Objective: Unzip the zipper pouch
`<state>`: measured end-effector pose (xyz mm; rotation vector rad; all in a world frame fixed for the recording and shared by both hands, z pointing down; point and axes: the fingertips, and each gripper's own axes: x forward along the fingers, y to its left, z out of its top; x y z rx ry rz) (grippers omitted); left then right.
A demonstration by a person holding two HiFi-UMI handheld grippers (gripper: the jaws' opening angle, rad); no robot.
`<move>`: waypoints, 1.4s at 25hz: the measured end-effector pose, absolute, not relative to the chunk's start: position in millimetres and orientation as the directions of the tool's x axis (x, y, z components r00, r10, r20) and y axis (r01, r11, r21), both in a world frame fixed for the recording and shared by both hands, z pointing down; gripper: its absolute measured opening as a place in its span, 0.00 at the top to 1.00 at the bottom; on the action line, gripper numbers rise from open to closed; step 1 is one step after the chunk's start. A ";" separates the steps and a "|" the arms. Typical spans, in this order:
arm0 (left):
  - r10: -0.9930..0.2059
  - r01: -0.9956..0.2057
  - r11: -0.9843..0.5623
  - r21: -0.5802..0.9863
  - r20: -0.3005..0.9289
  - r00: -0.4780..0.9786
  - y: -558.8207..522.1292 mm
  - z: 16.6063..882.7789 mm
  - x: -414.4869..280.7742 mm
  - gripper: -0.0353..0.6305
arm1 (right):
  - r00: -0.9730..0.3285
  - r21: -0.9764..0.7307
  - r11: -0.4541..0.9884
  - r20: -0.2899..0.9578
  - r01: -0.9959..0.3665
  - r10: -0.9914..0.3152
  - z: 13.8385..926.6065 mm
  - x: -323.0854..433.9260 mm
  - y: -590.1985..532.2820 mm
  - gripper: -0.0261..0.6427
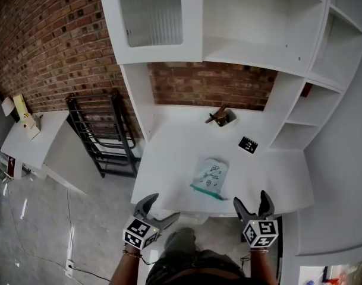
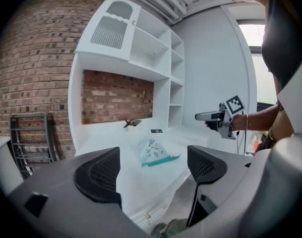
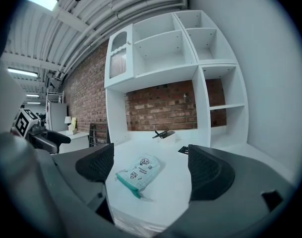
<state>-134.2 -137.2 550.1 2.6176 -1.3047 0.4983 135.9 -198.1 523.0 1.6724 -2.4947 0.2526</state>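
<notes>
White desk [image 1: 169,159] under brick-backed shelves [image 1: 252,16]: the pouch [image 1: 209,176] lies flat near its front edge, teal zipper [image 1: 207,191] toward me (handy for both tools). I hold left gripper [image 1: 166,205] and right gripper [image 1: 249,197] short of it, jaws spread and empty, ready to flank the zipper.

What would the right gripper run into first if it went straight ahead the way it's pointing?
The right gripper would probably meet the zipper pouch on the white desk, framed between its open fingers; depth is unclear.
</notes>
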 end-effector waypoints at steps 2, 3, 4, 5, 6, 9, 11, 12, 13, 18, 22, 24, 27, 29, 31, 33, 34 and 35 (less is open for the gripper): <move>-0.718 -0.766 -0.641 -0.055 0.397 0.572 -146.2 558.9 -132.2 0.33 | -0.366 -0.070 0.360 0.202 -0.930 -0.908 524.9 137.3 -196.4 0.27; -0.704 -0.747 -0.661 -0.080 0.412 0.579 -151.3 563.2 -131.2 0.35 | -0.360 -0.071 0.352 0.203 -0.933 -0.911 525.2 138.3 -196.1 0.27; -0.688 -0.727 -0.680 -0.095 0.426 0.588 -156.5 567.4 -130.1 0.38 | -0.352 -0.072 0.345 0.204 -0.936 -0.913 525.0 139.1 -195.6 0.27; -0.671 -0.707 -0.699 -0.104 0.436 0.599 -162.1 571.3 -128.9 0.40 | -0.345 -0.073 0.337 0.204 -0.939 -0.916 524.7 139.7 -194.9 0.27; -0.653 -0.686 -0.719 -0.109 0.444 0.613 -168.3 575.1 -127.1 0.42 | -0.338 -0.073 0.330 0.204 -0.941 -0.919 524.6 140.2 -194.2 0.27; -0.603 -0.619 -0.773 -0.138 0.466 0.648 -191.8 587.1 -118.2 0.45 | -0.312 -0.073 0.303 0.213 -0.950 -0.926 527.1 143.3 -193.2 0.27; -0.571 -0.576 -0.802 -0.157 0.484 0.663 -208.6 595.1 -111.4 0.45 | -0.291 -0.075 0.281 0.220 -0.957 -0.931 527.4 145.9 -191.7 0.27; -0.554 -0.556 -0.816 -0.161 0.492 0.671 -216.6 598.4 -108.0 0.45 | -0.280 -0.077 0.269 0.222 -0.960 -0.934 526.8 146.9 -190.9 0.27; -0.538 -0.537 -0.828 -0.162 0.498 0.680 -223.8 601.6 -104.4 0.45 | -0.270 -0.077 0.259 0.225 -0.963 -0.936 526.6 147.8 -190.1 0.27; -0.445 -0.445 -0.884 -0.145 0.557 0.701 -246.8 630.6 -87.2 0.51 | -0.235 -0.096 0.218 0.251 -0.971 -0.939 528.6 150.7 -190.1 0.27; -0.364 -0.360 -0.921 -0.146 0.650 0.667 -255.7 666.2 -83.6 0.57 | -0.200 -0.082 0.185 0.249 -0.979 -0.948 529.9 155.1 -192.6 0.27; -0.341 -0.328 -0.932 -0.154 0.680 0.650 -263.1 676.7 -83.3 0.61 | -0.186 -0.083 0.169 0.265 -0.982 -0.946 531.3 155.6 -193.0 0.27; -0.301 -0.252 -0.951 -0.179 0.718 0.627 -273.2 690.4 -77.9 0.65 | -0.156 -0.082 0.139 0.279 -0.987 -0.947 534.8 162.1 -195.2 0.27; -0.268 -0.191 -0.963 -0.190 0.751 0.604 -277.9 701.0 -74.3 0.68 | -0.133 -0.079 0.116 0.278 -0.990 -0.951 535.0 169.0 -199.1 0.27; -0.236 -0.141 -0.972 -0.189 0.777 0.583 -283.2 710.5 -71.9 0.69 | -0.109 -0.077 0.091 0.272 -0.993 -0.956 534.2 175.3 -204.4 0.27; -0.202 -0.106 -0.979 -0.173 0.792 0.576 -287.4 717.4 -69.0 0.69 | -0.086 -0.074 0.069 0.265 -0.995 -0.960 534.6 180.5 -210.3 0.27; -0.185 -0.089 -0.983 -0.163 0.796 0.576 -289.1 720.1 -67.2 0.69 | -0.081 -0.076 0.063 0.264 -0.995 -0.961 535.1 181.5 -213.5 0.27; -0.166 -0.071 -0.986 -0.153 0.800 0.577 -290.4 722.2 -65.3 0.69 | -0.079 -0.079 0.060 0.264 -0.995 -0.961 535.7 181.8 -216.6 0.27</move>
